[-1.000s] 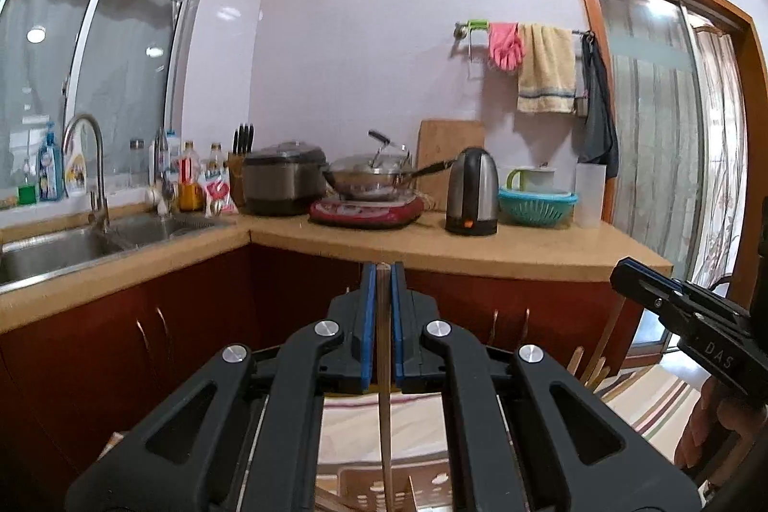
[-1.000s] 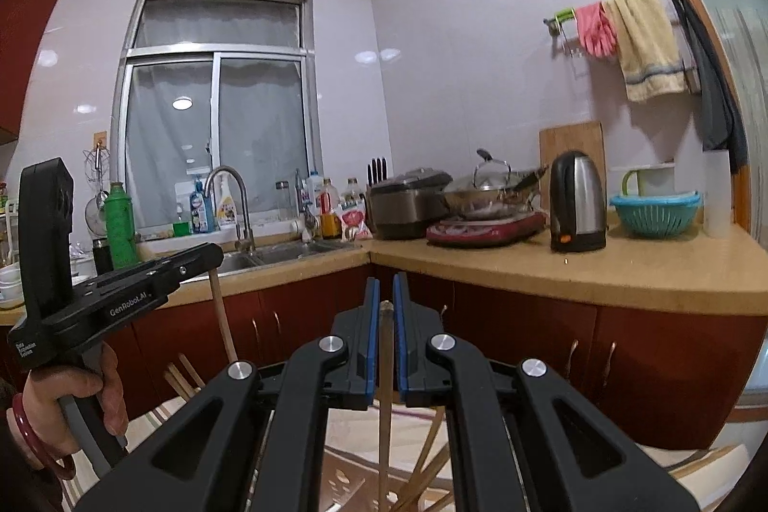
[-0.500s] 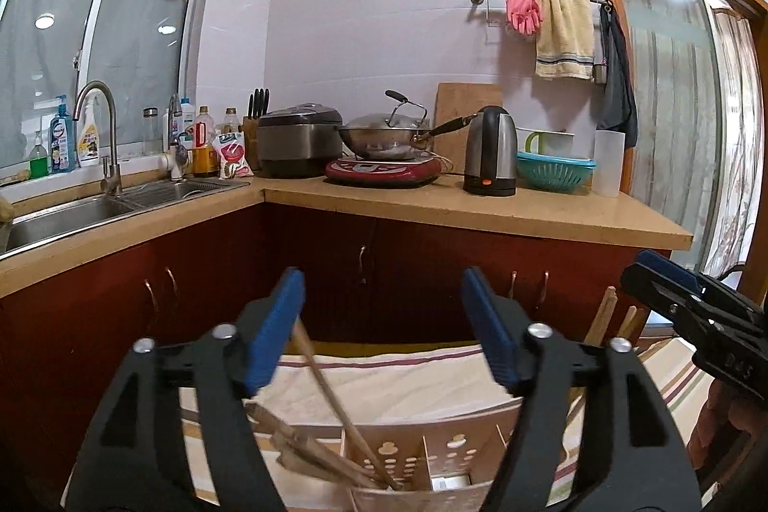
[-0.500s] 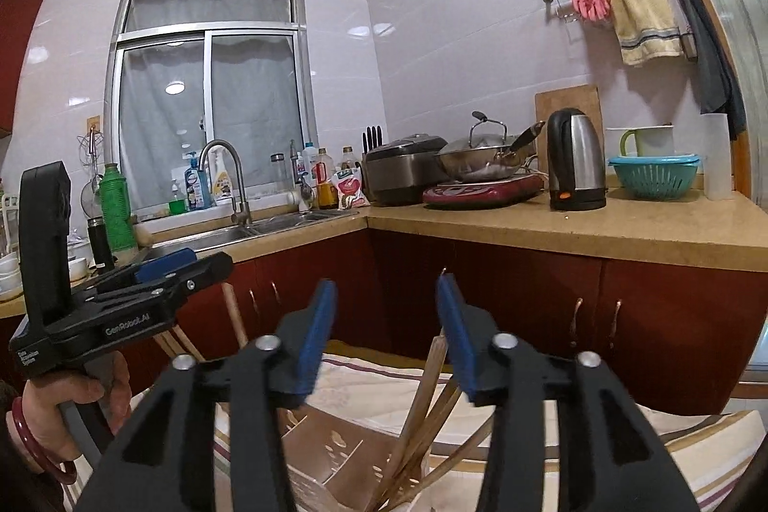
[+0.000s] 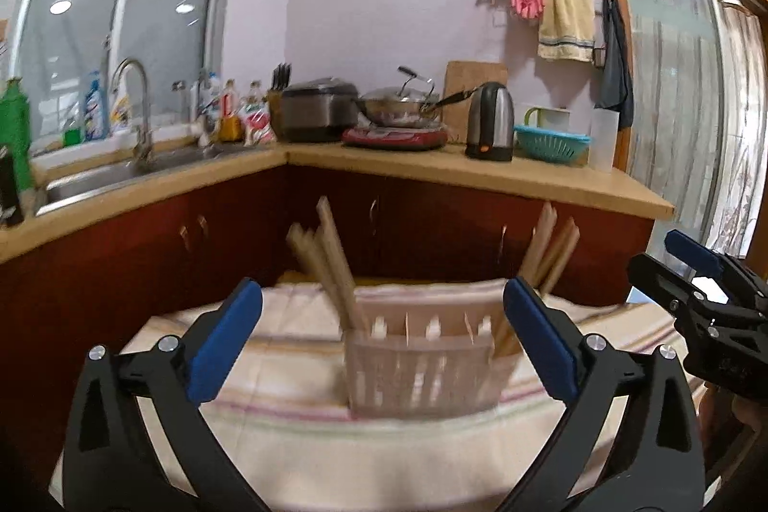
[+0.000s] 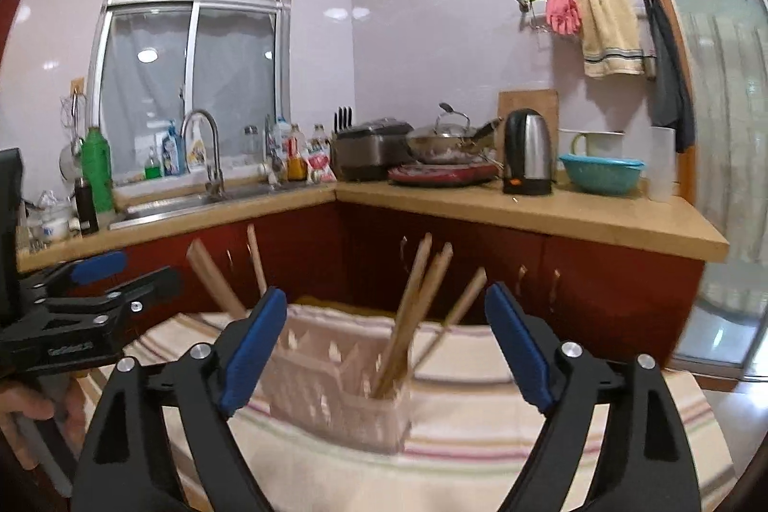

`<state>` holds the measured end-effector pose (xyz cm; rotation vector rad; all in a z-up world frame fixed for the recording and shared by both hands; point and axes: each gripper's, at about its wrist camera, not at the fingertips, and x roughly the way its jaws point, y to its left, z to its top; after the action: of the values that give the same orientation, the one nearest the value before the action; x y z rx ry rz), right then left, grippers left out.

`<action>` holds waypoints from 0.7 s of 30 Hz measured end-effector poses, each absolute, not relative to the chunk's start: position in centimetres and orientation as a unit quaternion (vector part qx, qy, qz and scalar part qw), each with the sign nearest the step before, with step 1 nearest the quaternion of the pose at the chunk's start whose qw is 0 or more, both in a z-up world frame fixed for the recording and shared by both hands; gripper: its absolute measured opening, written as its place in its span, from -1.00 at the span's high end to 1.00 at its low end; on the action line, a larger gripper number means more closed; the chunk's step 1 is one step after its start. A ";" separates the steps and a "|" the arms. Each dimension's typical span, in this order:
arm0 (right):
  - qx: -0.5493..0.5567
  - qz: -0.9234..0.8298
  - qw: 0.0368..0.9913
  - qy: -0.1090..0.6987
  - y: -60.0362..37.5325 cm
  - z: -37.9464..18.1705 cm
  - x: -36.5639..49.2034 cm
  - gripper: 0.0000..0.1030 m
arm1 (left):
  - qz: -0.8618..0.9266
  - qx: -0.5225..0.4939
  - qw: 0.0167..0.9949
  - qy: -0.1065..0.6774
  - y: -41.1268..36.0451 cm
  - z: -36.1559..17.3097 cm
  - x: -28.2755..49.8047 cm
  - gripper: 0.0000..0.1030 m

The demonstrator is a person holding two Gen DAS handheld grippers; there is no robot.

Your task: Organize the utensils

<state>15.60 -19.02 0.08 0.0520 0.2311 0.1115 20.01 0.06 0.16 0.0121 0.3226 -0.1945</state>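
A pale pink slotted utensil holder (image 5: 422, 363) stands on a striped cloth (image 5: 297, 406); it also shows in the right wrist view (image 6: 336, 387). Wooden chopsticks (image 5: 331, 267) lean in its left end and more chopsticks (image 5: 547, 253) in its right end. In the right wrist view these show as a left bunch (image 6: 216, 277) and a right bunch (image 6: 422, 310). My left gripper (image 5: 384, 339) is open and empty, just short of the holder. My right gripper (image 6: 384, 344) is open and empty, also just short of it.
An L-shaped wooden counter (image 5: 480, 171) over red cabinets runs behind, with a sink and tap (image 5: 134, 113), rice cooker (image 5: 317, 113), wok (image 5: 403, 109), kettle (image 5: 489, 121) and teal basket (image 5: 552, 142). A glass door (image 5: 691, 104) is at the right.
Both grippers were shut on a chopstick a second ago. They opened, the chopsticks dropped into the holder, and both grippers have drawn back from it.
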 end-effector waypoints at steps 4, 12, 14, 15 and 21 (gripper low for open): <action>0.029 0.045 0.989 0.140 -18.3 -1.0 12.9 -0.64 | -0.063 -0.009 0.982 0.180 1.1 -1.3 16.3 -0.92; 0.038 0.048 0.984 0.167 -17.9 -1.2 8.0 -0.67 | -0.020 -0.002 0.984 0.177 1.7 -1.2 9.5 -0.92; 0.041 0.042 0.985 0.164 -18.0 -0.9 6.7 -0.67 | -0.012 0.005 0.985 0.174 1.5 -0.8 8.3 -0.92; 0.039 0.040 0.985 0.161 -18.0 -0.9 6.2 -0.68 | -0.008 0.010 0.985 0.169 1.4 -0.6 7.5 -0.92; 0.032 0.039 0.988 0.146 -18.0 -0.3 3.2 -0.68 | -0.007 0.018 0.989 0.149 1.1 1.0 4.5 -0.92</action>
<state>3.22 -17.99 -0.30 0.0646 0.2939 0.0790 4.49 1.13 0.99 0.0352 0.2994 -0.0137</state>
